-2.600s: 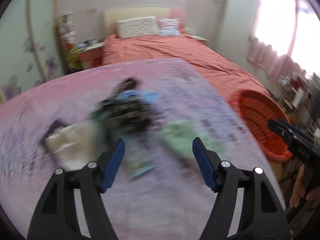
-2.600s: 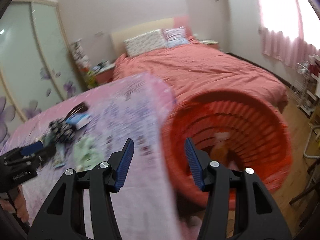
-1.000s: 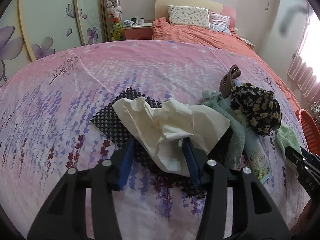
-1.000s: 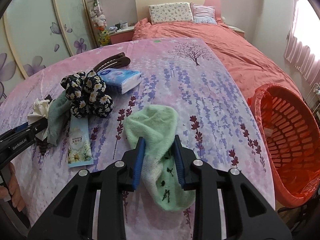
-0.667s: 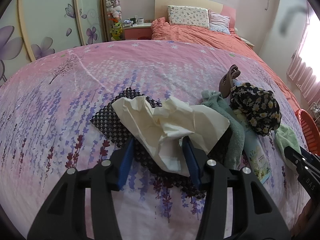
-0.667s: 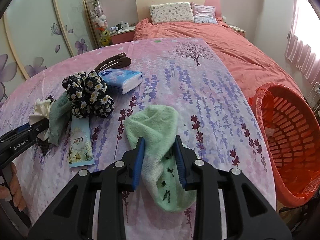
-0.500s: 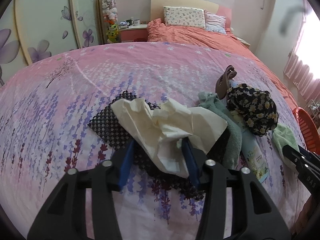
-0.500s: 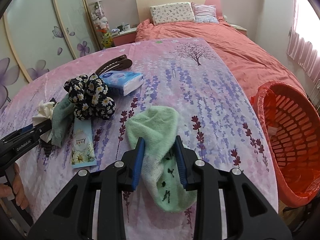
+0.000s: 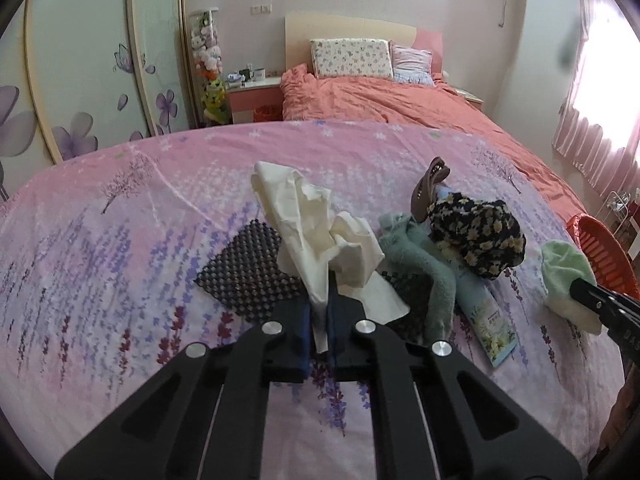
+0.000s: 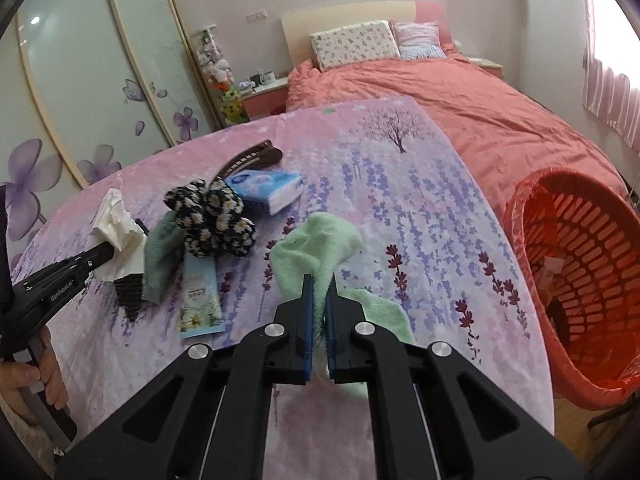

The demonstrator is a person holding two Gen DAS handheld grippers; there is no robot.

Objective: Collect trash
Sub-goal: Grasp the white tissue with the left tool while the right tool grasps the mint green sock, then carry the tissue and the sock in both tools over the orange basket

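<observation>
White lettering is running along the black arm of the left gripper [image 10: 114, 254] at 9 o'clock in the right wrist view; it is looking like "GenRobot.AI", though blur is keeping it from being read surely. At 3 o'clock in the left wrist view, the right gripper [image 9: 578, 289] is showing a few white capitals at the frame's edge, cut off and not reading whole. The blue tissue pack [image 10: 266, 190] at 11 o'clock is carrying a round dark-blue logo, its words too small to read. The floral sachet [image 10: 199, 300] at 9 o'clock is bearing small print, also unreadable
</observation>
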